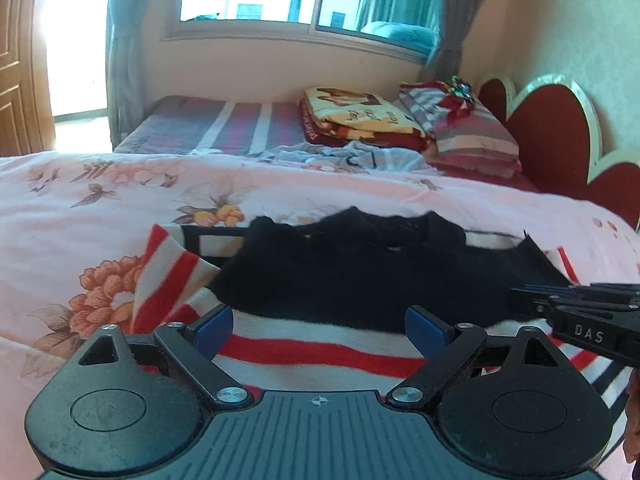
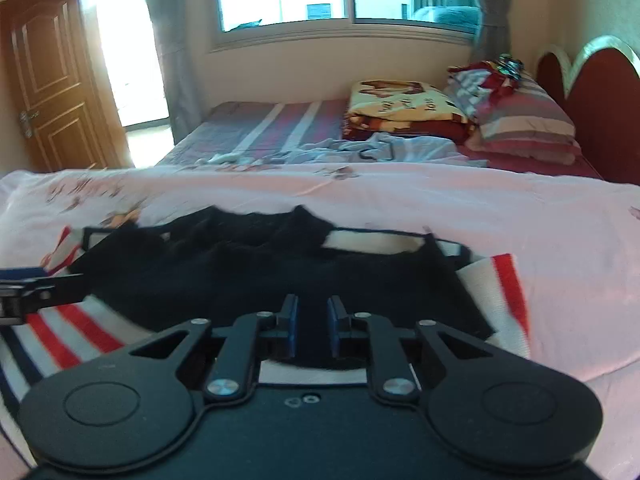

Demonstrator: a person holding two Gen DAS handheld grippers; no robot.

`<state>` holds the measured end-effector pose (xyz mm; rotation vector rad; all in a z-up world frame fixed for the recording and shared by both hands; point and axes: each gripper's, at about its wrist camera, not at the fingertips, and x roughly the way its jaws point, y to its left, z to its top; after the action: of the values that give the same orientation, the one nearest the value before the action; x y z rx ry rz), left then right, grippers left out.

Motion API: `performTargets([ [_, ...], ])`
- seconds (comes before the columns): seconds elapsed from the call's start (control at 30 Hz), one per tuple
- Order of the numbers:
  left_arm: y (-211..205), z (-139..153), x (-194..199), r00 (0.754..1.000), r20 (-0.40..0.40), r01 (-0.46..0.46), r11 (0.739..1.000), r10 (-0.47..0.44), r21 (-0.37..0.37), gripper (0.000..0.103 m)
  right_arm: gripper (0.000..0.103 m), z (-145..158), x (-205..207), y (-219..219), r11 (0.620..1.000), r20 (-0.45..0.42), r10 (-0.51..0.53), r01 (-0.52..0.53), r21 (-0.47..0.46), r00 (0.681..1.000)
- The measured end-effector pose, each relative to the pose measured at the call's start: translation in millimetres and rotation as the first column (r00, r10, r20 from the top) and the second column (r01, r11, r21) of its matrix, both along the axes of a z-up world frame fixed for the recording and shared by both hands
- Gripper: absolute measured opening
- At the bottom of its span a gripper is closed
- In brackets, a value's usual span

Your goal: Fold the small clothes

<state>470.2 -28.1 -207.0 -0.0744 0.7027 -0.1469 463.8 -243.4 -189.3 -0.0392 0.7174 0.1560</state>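
Right gripper (image 2: 313, 322) jaws pinch the black, red-and-white striped sweater (image 1: 340, 280); left gripper (image 1: 319, 326) jaws gape.

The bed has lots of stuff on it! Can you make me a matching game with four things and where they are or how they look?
Things:
1. black garment
2. left hand-held gripper
3. folded cartoon blanket
4. striped pillow

Descriptions:
A. jaws wide apart
B. by the red headboard
C. lying on the striped cloth
D. under the window, yellow and red

Pairs: 1-C, 2-A, 3-D, 4-B
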Motion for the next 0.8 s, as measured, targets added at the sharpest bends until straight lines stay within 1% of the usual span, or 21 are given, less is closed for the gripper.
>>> performTargets([
  [0.07,-9,-10,-4,0.999,-0.028,0.021,0.998,-0.02,0.055,0.092,0.015,-4,-11,22,0.998,-0.005,0.054,-0.054,-0.019,0.999],
  [0.1,-7,-15,-4,0.999,-0.048,0.008,0.997,-0.005,0.075,0.092,0.015,-7,-14,30,0.997,-0.009,0.07,-0.07,-0.043,0.998],
  [0.17,9,-23,-8,0.999,-0.041,-0.027,0.998,0.03,0.063,0.092,0.015,-14,-18,34,0.993,-0.012,0.071,-0.071,-0.092,0.997],
  [0.27,26,-25,-16,0.999,-0.035,-0.034,0.997,0.037,0.063,0.092,0.017,-19,-18,6,0.999,-0.036,0.003,-0.005,-0.039,0.999],
  [0.3,30,-24,-17,0.998,-0.038,-0.037,0.998,0.039,0.06,0.092,0.012,-19,-15,-8,1.0,-0.04,-0.026,0.026,-0.013,0.999],
  [0.33,33,-23,-20,0.998,-0.039,-0.041,0.997,0.043,0.058,0.092,0.001,-21,-18,-20,0.999,-0.043,-0.05,0.05,-0.004,0.998],
  [0.4,36,-24,-23,0.998,-0.041,-0.045,0.997,0.047,0.058,0.092,0.0,-20,-22,-39,0.996,-0.045,-0.094,0.094,0.004,0.995],
  [0.43,37,-23,-26,0.998,-0.041,-0.049,0.997,0.051,0.061,0.092,0.0,-19,-24,-46,0.994,-0.041,-0.109,0.109,-0.007,0.993],
  [0.5,37,-22,-31,0.997,-0.045,-0.063,0.996,0.066,0.065,0.092,0.0,-20,-29,-51,0.991,-0.021,-0.119,0.118,-0.065,0.993],
  [0.63,40,-10,-48,0.994,-0.047,-0.094,0.993,0.097,0.068,0.092,0.0,-15,-36,-53,0.986,-0.042,-0.155,0.152,-0.07,0.987],
  [0.67,40,-3,-56,0.995,-0.036,-0.096,0.993,0.098,0.063,0.092,0.003,-11,-40,-51,0.986,-0.047,-0.155,0.152,-0.069,0.987],
  [0.7,38,2,-61,0.996,-0.021,-0.091,0.994,0.092,0.054,0.092,0.016,-5,-46,-48,0.989,-0.038,-0.141,0.139,-0.055,0.989],
  [0.73,35,7,-67,0.997,-0.009,-0.078,0.996,0.079,0.042,0.092,0.021,1,-53,-43,0.992,-0.02,-0.119,0.118,-0.04,0.993],
  [0.8,24,13,-70,0.999,-0.01,-0.049,0.998,0.049,0.032,0.092,0.021,10,-66,-26,0.997,0.0,-0.065,0.065,-0.034,0.998],
])
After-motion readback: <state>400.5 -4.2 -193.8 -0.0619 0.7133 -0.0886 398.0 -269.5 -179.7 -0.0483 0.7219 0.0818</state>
